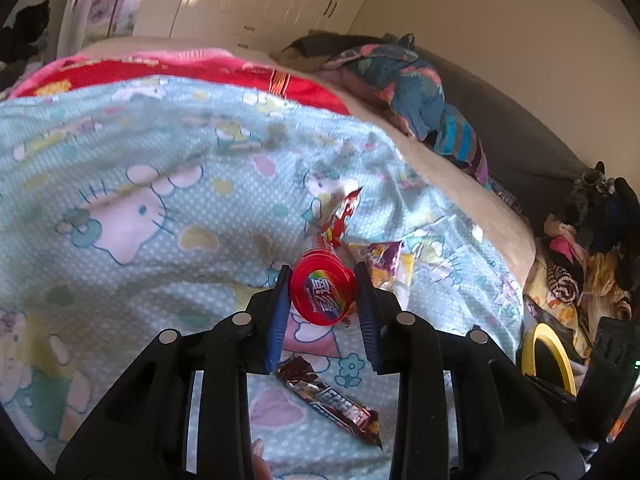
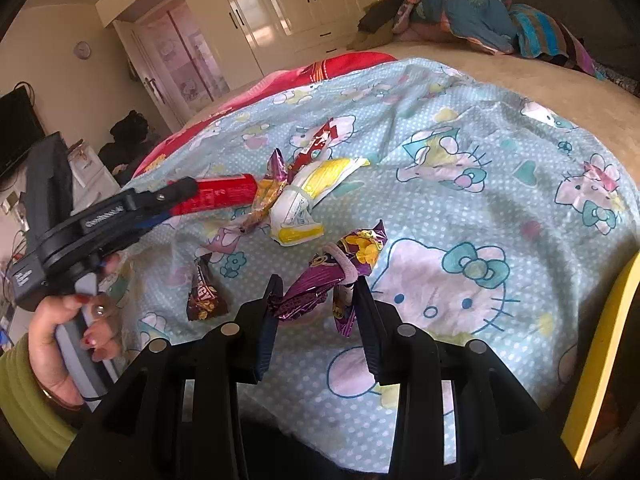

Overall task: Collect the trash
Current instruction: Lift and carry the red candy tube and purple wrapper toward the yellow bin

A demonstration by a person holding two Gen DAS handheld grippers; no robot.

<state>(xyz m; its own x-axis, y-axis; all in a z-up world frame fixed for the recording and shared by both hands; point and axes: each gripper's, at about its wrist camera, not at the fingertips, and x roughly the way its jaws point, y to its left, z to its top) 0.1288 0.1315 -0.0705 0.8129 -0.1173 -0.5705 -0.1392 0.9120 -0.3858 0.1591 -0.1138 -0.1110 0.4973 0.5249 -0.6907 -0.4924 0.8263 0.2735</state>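
The left gripper (image 1: 323,280) is clamped on a red tube (image 1: 323,294), its blue pads pressing the capped end from both sides; the tube points away from the jaws, its far end over the trash heap. Below this gripper, nearer its body, a dark brown snack wrapper (image 1: 330,398) lies flat on the pale blue cartoon-cat sheet (image 1: 140,208). Just beyond the tube's far end sit a red-and-white wrapper (image 1: 340,216) and, to its right, a purple-and-yellow one (image 1: 382,258).

The right gripper (image 2: 316,292) is closed on a crumpled purple wrapper (image 2: 316,280) — a pale band wraps around the wrapper near the right finger. Ahead of these jaws, a white-and-yellow packet (image 2: 308,196) rests on the sheet, touching a small heap of wrappers. To the left of the right gripper lies the brown wrapper, apart from the heap. Further left, a person's hand (image 2: 68,328) grips the handle of the left tool — a green sleeve (image 2: 20,392) covers the wrist.
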